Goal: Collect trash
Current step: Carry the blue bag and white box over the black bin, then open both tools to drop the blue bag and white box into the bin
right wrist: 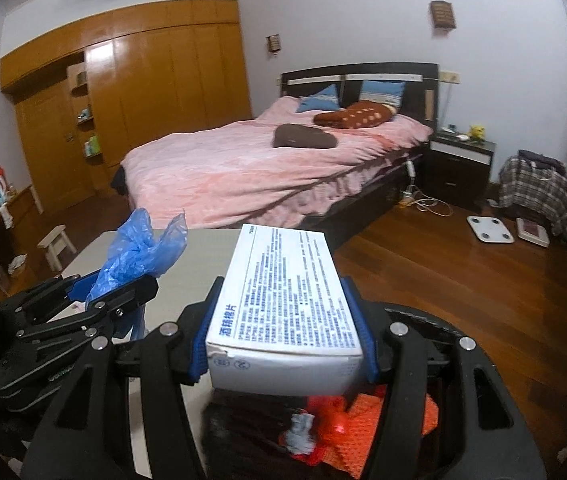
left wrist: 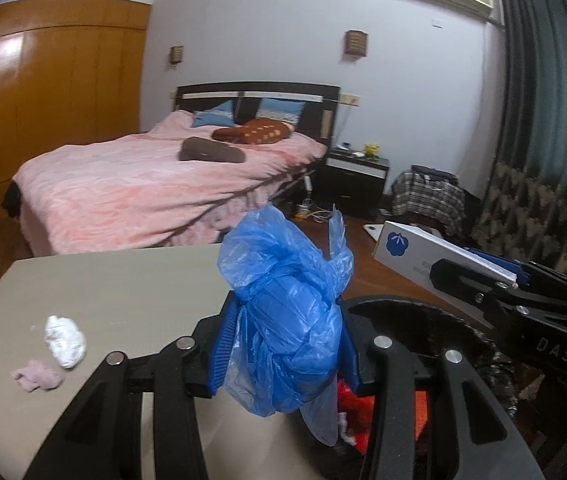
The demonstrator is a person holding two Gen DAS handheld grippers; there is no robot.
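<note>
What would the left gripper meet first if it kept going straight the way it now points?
Holding the blue plastic bag, the left gripper likely passes over the table toward the pink bed; depth is unclear.

Crinkled glossy blue plastic bag point(left wrist: 287, 320), matt printed cardboard box point(right wrist: 287, 300), glossy wood floor point(right wrist: 463, 280).

A beige table point(left wrist: 115, 292) fills the lower left of the left wrist view — on it, at about nine o'clock, lie a crumpled white wad point(left wrist: 65, 340) and, just beside it toward seven o'clock, a pink tissue clump point(left wrist: 37, 376). The two nearly touch — whether they do is unclear.
</note>
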